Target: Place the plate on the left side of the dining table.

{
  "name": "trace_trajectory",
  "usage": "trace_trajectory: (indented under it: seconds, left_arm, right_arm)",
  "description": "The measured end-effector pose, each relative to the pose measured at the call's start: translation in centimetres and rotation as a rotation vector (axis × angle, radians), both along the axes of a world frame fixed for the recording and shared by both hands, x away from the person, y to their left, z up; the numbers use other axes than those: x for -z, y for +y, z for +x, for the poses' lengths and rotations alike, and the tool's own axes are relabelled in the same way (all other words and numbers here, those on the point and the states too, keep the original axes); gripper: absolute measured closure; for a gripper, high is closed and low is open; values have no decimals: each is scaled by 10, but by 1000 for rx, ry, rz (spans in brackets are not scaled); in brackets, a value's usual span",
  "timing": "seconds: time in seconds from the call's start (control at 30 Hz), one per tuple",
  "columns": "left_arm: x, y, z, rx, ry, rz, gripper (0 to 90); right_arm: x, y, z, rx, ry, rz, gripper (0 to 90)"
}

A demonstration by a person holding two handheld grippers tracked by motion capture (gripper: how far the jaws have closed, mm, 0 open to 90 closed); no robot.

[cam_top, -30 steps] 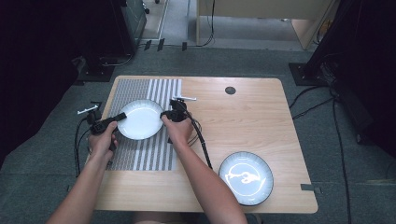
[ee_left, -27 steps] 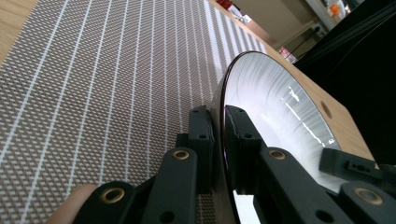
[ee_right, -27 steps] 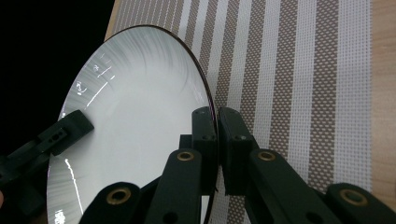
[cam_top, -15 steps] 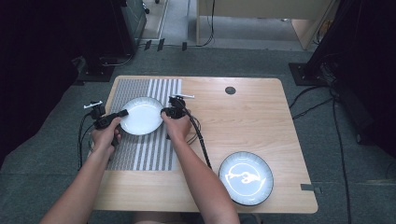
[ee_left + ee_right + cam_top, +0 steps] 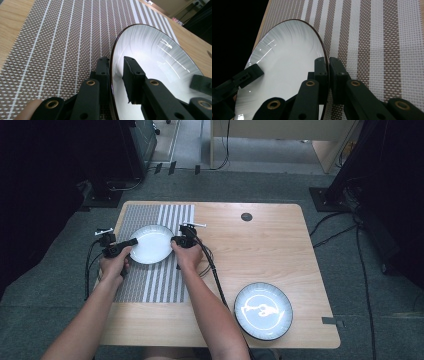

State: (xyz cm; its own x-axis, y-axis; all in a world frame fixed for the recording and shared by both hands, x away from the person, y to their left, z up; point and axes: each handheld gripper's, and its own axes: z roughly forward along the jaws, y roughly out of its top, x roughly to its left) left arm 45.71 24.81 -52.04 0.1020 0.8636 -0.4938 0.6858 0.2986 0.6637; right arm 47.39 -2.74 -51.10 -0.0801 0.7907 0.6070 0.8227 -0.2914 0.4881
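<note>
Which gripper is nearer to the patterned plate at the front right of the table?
Right. The right gripper clamps the white plate on its side toward the patterned plate; the left gripper straddles the opposite rim, farther away.

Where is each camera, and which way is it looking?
High view: above the table, looking forward and down; both forearms and hands enter from the bottom.
Left gripper view: on the left gripper, looking along its jaws astride the white plate rim.
Right gripper view: on the right gripper, jaws pinching the opposite rim.
Shared: the plate and the striped mat.
</note>
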Motion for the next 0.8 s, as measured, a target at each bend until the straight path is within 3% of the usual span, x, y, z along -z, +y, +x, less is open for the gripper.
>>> trace_trajectory:
  seconds: [0.1, 0.23, 0.37, 0.5, 0.6, 0.7, 0.8]
  left_arm:
    - [-1, -1, -1, 11, -2, 20, 736]
    - [-6, -4, -4, 11, -11, 60, 567]
    - [-13, -1, -7, 6, -20, 60, 444]
    - [-23, 1, -13, 25, -23, 55, 323]
    - [-32, -1, -20, 35, -58, 60, 244]
    - [-40, -3, -27, 52, -88, 66, 180]
    - [-45, -6, -35, 59, -114, 66, 143]
  right_arm:
    - [0, 1, -1, -11, -23, 18, 733]
    - [-6, -2, -2, 6, -41, -11, 640]
    - [-13, -12, -2, 19, -57, 0, 558]
    - [-24, -19, -7, 10, -99, -61, 525]
    - [-33, -24, -12, 4, -127, -81, 502]
    - [-40, -28, -18, 2, -165, -144, 461]
    - [-43, -33, -21, -35, -170, -116, 402]
